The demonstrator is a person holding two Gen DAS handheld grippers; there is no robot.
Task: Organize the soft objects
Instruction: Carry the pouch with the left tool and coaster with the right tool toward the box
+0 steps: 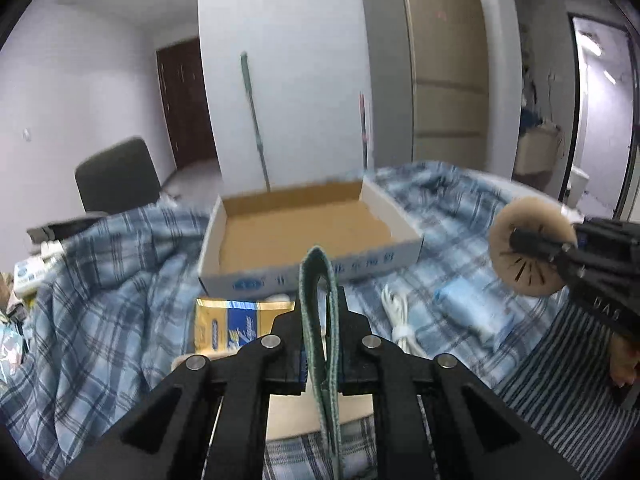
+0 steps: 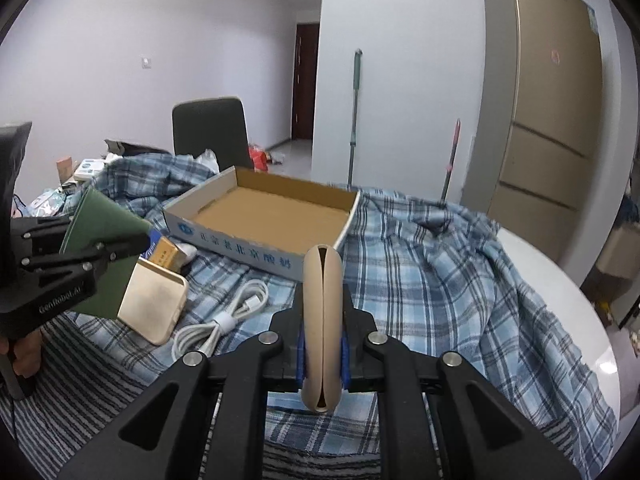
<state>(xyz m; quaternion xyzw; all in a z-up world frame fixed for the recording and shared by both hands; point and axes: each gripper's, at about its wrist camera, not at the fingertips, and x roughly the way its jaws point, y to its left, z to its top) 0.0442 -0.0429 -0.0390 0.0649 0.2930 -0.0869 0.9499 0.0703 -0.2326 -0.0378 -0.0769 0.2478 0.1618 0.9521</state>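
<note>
Left tongs (image 1: 318,320) around green pad (image 1: 318,312) (edge-on, long axis upright).

You see two evenly lit, cool-toned fisheye views with dark curved corners. The cardboard box (image 1: 308,236) is motion-blurred; a bright doorway (image 1: 600,120) glares at right.

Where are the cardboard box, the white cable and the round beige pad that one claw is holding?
cardboard box (image 2: 272,220): right wrist view, on its bare brown floor.
white cable (image 2: 224,322): right wrist view, on the band around the coil.
round beige pad (image 1: 532,248): left wrist view, on its flat face beside the right claw's fingers.
</note>
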